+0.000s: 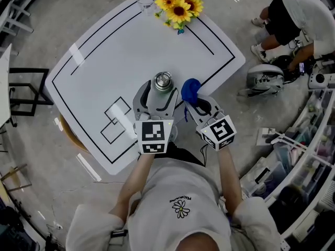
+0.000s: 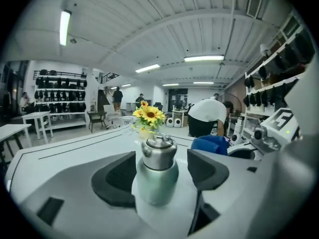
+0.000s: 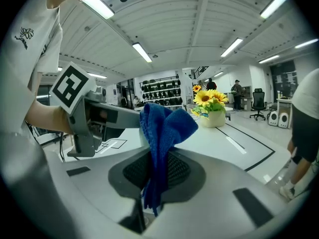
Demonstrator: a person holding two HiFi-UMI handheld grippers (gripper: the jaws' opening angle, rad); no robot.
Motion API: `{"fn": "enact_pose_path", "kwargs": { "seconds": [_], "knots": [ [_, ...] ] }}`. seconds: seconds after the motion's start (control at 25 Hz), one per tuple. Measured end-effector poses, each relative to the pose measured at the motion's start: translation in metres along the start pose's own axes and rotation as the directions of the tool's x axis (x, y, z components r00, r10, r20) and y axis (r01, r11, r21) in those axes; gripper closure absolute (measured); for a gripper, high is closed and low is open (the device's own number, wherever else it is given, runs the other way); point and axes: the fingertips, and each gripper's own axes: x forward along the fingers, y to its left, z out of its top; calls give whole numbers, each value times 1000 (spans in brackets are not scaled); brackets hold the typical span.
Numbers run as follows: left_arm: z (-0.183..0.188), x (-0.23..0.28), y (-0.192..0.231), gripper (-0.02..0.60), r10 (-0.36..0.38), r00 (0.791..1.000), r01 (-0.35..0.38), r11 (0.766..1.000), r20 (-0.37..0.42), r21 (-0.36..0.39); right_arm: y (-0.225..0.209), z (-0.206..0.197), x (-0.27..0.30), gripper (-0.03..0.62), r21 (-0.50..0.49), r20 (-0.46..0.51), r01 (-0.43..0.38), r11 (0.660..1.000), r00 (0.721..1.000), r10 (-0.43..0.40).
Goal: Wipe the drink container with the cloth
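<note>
Drink container (image 2: 158, 171) stands upright between the left gripper's (image 1: 158, 95) wide-open jaws, pads clear of it. Right gripper (image 3: 159, 171) pinches the blue cloth (image 3: 162, 133) just to its right.

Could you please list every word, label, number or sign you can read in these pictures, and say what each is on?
White T-shirt: a short line of lettering by a daisy print, too small to read.
Left marker cube and right marker cube: black-and-white square patterns, not words.
Drink container: no label shows.
Nothing else is legible.
</note>
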Motion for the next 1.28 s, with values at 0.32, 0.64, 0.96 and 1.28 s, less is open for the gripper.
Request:
{"fn": "enact_pose_path", "kwargs": {
  "seconds": [0.32, 0.64, 0.96, 1.28],
  "knots": [
    [12, 11, 10, 350, -15, 999, 12, 998, 43, 63, -9, -1, -8, 553, 5, -6, 11, 1000, 1000, -11],
    [9, 3, 10, 354, -526, 849, 502, 833, 49, 231, -3, 8, 8, 553, -107, 16, -136, 985, 990, 139],
    [10, 3, 16, 354, -619, 785, 601, 764, 3, 234, -33, 47, 77, 553, -217, -5, -551, 806, 826, 564],
    [7, 0, 9, 354, -591, 807, 575, 779, -13, 250, -13, 50, 122, 553, -261, -228, -827, 498, 554, 801]
  ]
}}
